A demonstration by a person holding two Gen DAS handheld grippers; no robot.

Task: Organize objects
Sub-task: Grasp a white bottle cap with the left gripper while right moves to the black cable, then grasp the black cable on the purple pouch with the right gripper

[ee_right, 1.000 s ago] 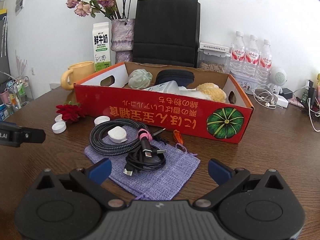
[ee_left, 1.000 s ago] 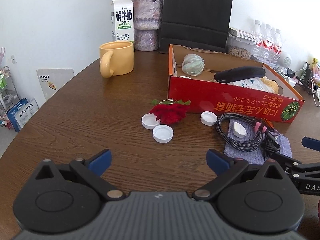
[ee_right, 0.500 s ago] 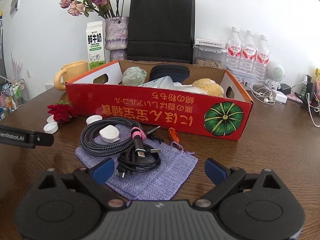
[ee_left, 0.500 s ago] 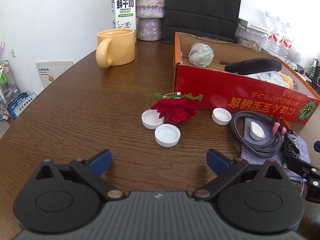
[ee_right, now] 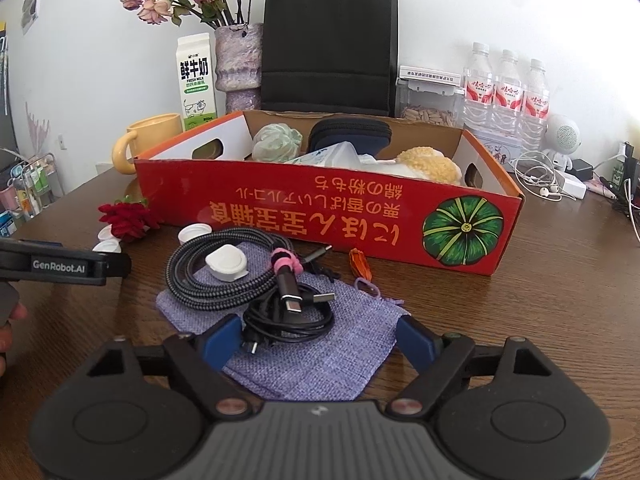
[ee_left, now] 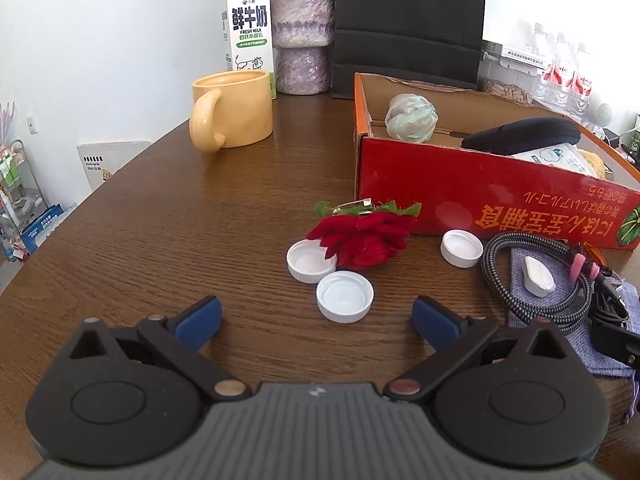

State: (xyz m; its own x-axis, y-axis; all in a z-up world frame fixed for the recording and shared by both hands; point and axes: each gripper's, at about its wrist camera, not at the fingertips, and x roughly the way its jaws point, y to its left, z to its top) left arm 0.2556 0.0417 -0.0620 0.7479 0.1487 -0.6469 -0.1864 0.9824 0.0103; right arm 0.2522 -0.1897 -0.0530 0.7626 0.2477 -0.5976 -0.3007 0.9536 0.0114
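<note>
While the left gripper (ee_left: 317, 318) hangs low over the brown table (ee_left: 160, 248), its two blue fingers (ee_left: 199, 321) are spread wide apart and hold nothing. Just past them sits a white cap (ee_left: 345, 296), open side up. A second white cap (ee_left: 311, 260) touches it, and that one sits right against a red cloth flower (ee_left: 362, 238). A third white cap (ee_left: 461, 248) lies further right, close to the red box (ee_left: 480, 204). Inside the box are a pale green ball (ee_left: 411, 117) and a dark case (ee_left: 520, 135). A yellow mug (ee_left: 230, 114) stands well apart at the back, next to a milk carton (ee_left: 249, 28) and a purple vase (ee_left: 300, 26). At the right edge lie a striped cable (ee_left: 532, 276) and a purple pouch (ee_left: 568, 312).

From the right wrist view, the right gripper (ee_right: 318, 340) has its jaws closing — they are not clenched on anything. Its fingers (ee_right: 222, 340) sit on either side of the near end of the purple pouch (ee_right: 320, 356), and I cannot tell if they touch it. On the pouch lie a black cable (ee_right: 288, 316) in a loose coil, the striped cable (ee_right: 208, 276) and a small white charger (ee_right: 226, 266). An orange thing (ee_right: 358, 262) lies between the pouch and the red box (ee_right: 320, 216). The box stands just behind — it holds the green ball (ee_right: 276, 144), the dark case (ee_right: 352, 134) and a fuzzy yellow thing (ee_right: 430, 164). The red flower (ee_right: 128, 220) and the caps (ee_right: 194, 234) lie to the left. Part of the left gripper (ee_right: 64, 266) pokes in from the left edge.
</note>
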